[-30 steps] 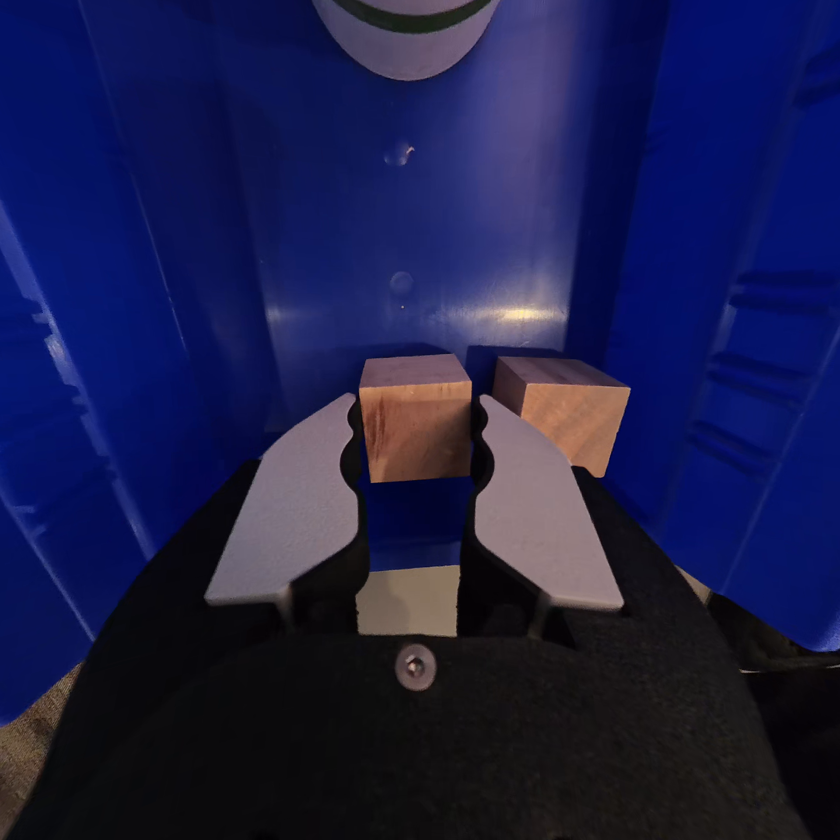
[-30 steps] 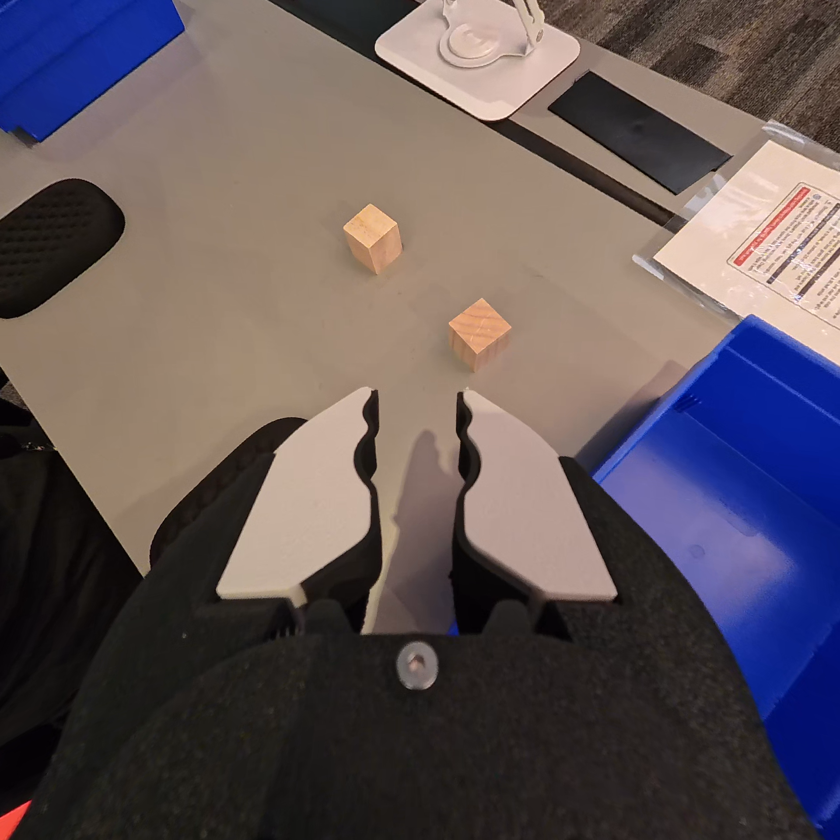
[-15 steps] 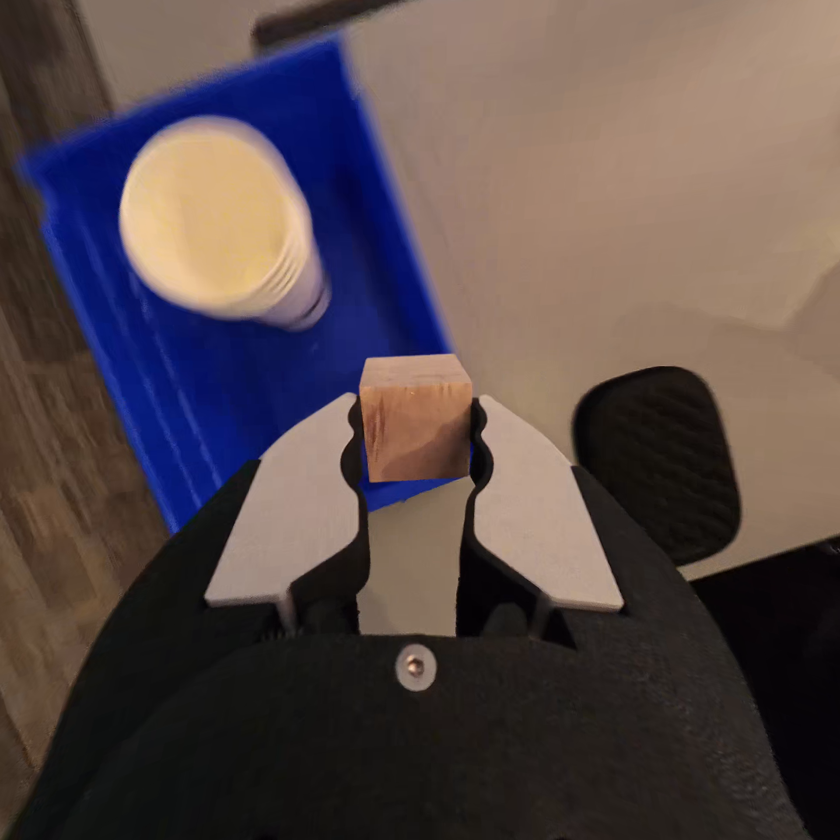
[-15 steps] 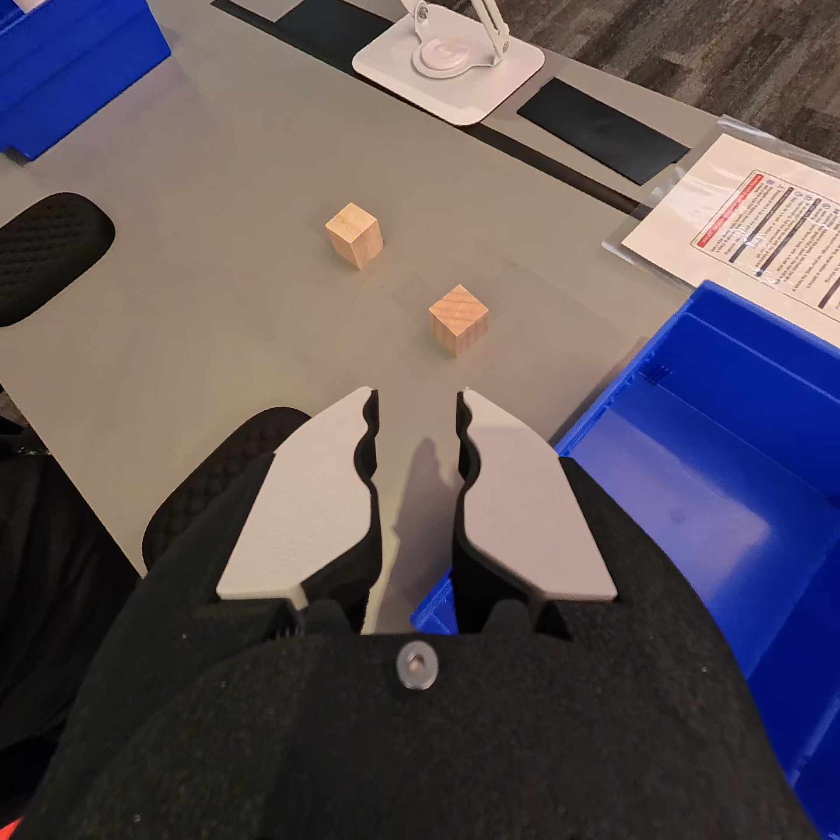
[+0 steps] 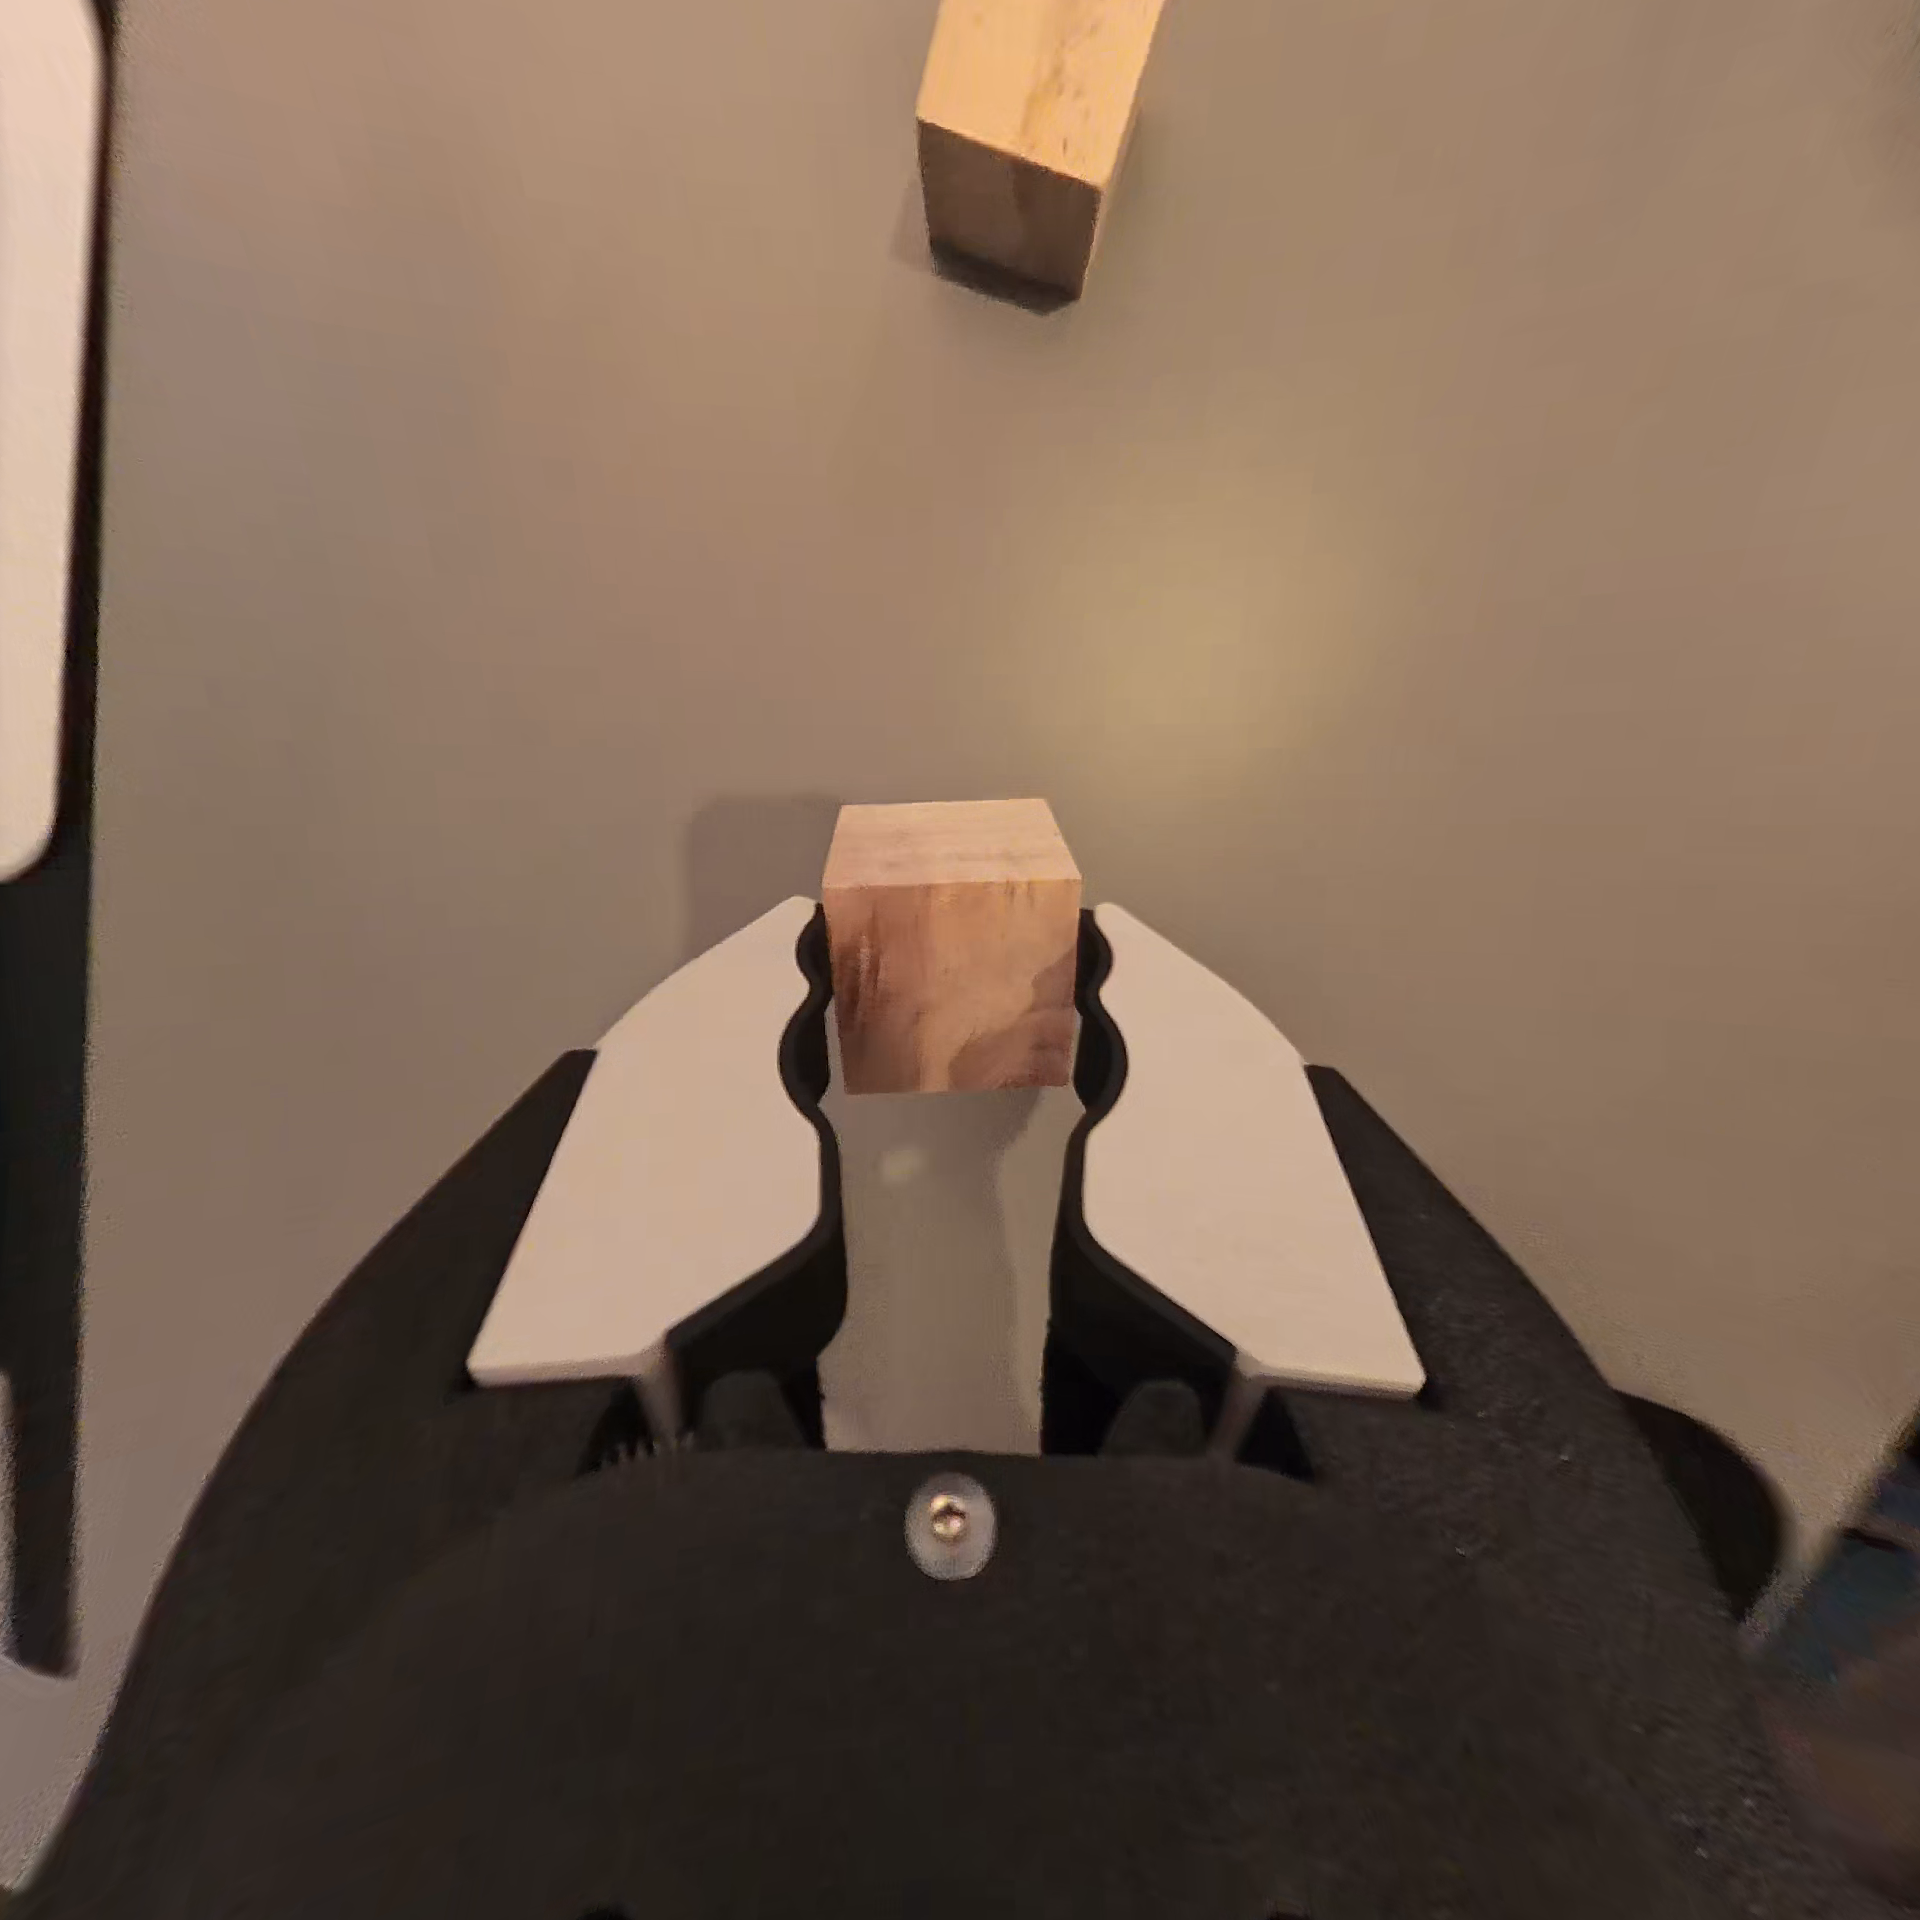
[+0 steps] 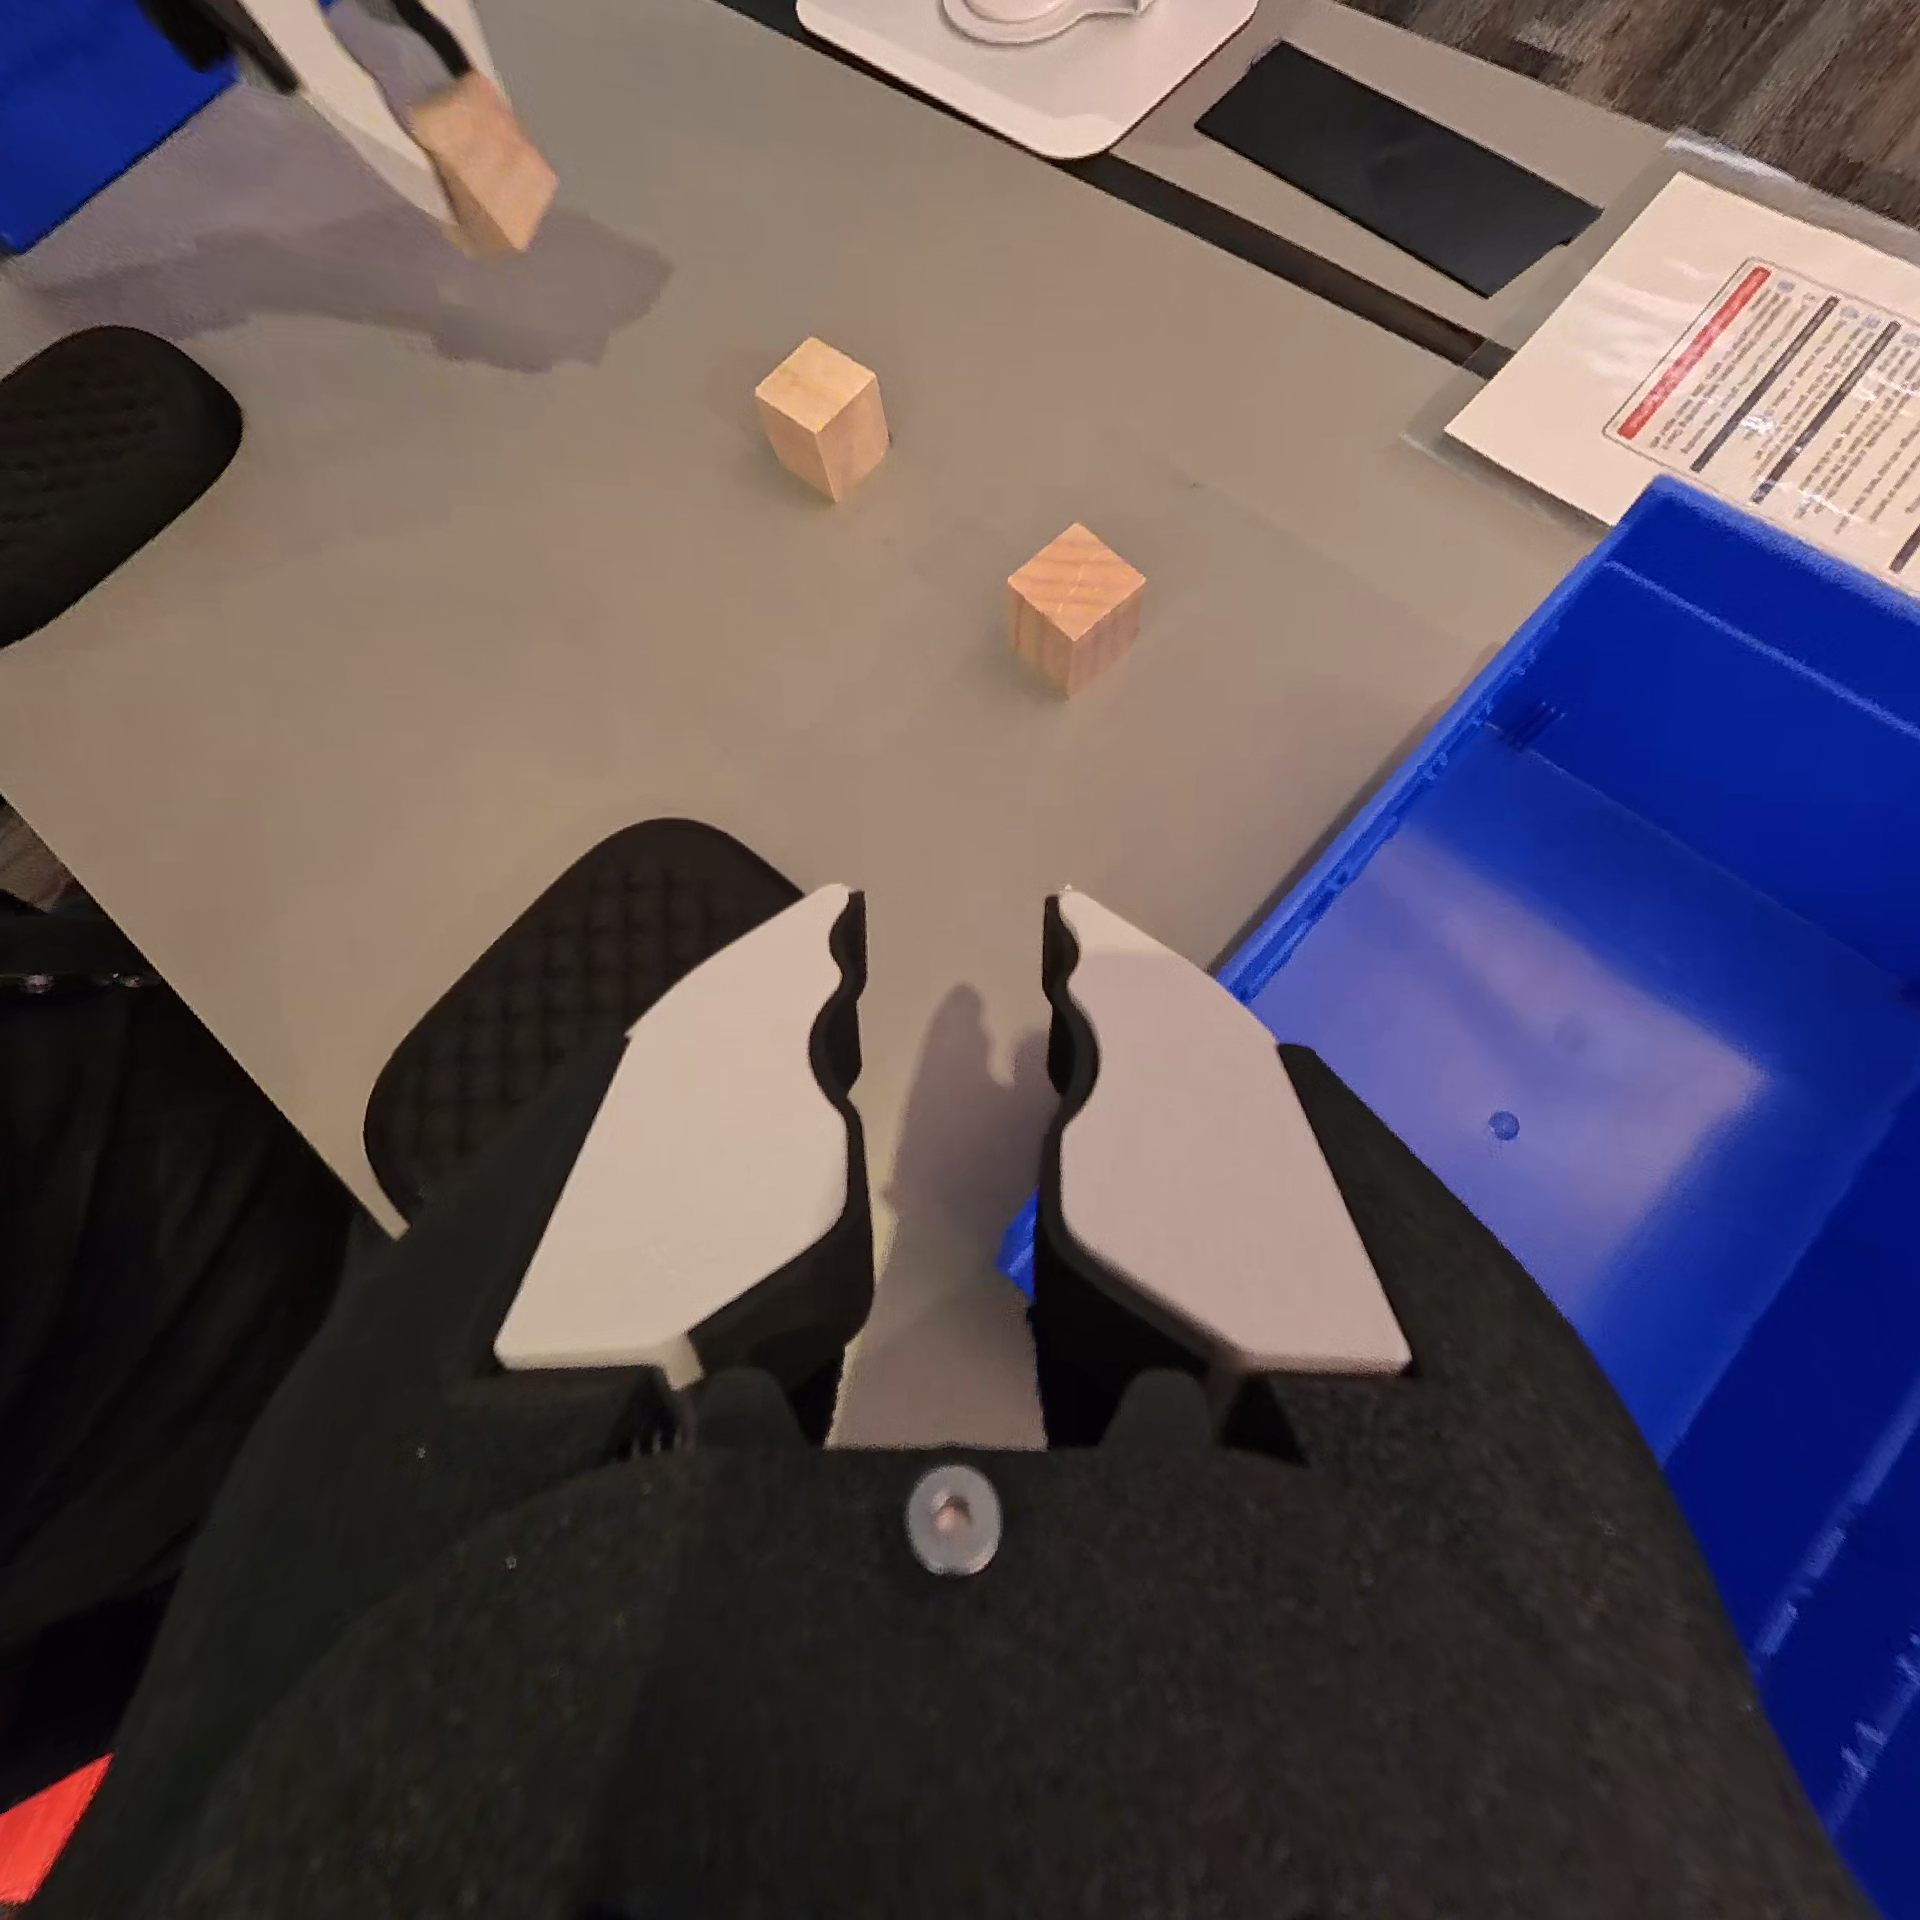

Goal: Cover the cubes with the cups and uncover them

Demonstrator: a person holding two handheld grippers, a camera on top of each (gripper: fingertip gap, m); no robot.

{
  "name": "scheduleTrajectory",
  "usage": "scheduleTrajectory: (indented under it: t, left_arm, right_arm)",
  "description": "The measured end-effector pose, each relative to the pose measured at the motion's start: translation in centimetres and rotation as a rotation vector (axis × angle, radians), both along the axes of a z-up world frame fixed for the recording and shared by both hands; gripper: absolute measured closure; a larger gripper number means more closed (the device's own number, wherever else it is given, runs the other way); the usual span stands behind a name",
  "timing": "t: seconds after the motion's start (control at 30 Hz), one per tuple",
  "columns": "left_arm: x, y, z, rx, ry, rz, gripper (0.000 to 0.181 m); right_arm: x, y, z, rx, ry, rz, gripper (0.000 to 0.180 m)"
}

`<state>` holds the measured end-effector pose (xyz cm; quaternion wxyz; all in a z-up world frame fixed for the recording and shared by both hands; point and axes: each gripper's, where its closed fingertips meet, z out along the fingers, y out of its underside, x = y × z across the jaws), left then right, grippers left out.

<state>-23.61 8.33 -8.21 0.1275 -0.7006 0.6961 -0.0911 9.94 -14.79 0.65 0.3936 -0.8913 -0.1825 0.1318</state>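
Note:
My left gripper (image 5: 951,920) is shut on a wooden cube (image 5: 951,987) and holds it just above the grey table (image 5: 520,520). Another wooden cube (image 5: 1023,156) stands on the table ahead of it. In the right wrist view the left gripper (image 6: 416,135) and its held cube (image 6: 488,182) appear blurred at the far left. Two cubes stand on the table there, one in the middle (image 6: 826,416) and one nearer the bin (image 6: 1075,608). My right gripper (image 6: 951,935) is open and empty over the table's near edge. No cup is in view.
A blue bin (image 6: 1558,1039) stands at the right, another blue bin (image 6: 73,114) at the far left. A white stand base (image 6: 1029,62), a black mat (image 6: 1392,197) and a laminated sheet (image 6: 1714,384) lie at the back. Black chair armrests (image 6: 94,457) (image 6: 582,987) sit by the near edge.
My left gripper lifted the cube out of the blue bin, past the cup stack, and carried it over the table near the other cubes. My right gripper stayed open and shifted slightly.

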Motion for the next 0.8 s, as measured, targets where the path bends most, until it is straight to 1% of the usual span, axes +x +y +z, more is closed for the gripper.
scheduleTrajectory:
  t: [0.1,0.2,0.37,0.63,0.8]
  left_arm:
    - [1.3,1.2,-2.7,0.026,0.053,-0.110,0.137]
    - [1.5,1.5,-4.0,-0.019,0.077,-0.176,0.136]
    - [1.4,2.2,-4.1,-0.035,0.088,-0.257,0.137]
    - [1.6,3.1,-5.1,0.018,0.187,-0.326,0.137]
    - [1.7,3.1,-5.6,0.017,0.207,-0.348,0.136]
  right_arm:
    - [0.1,-0.8,-0.5,-0.018,-0.014,0.001,0.148]
    - [0.2,-1.3,-1.0,-0.033,-0.028,0.002,0.148]
    - [0.8,-1.1,-1.6,-0.024,-0.025,-0.016,0.148]
    - [1.4,-0.8,-2.6,-0.052,0.000,-0.022,0.148]
    - [1.5,-0.8,-2.6,-0.051,0.002,-0.023,0.148]
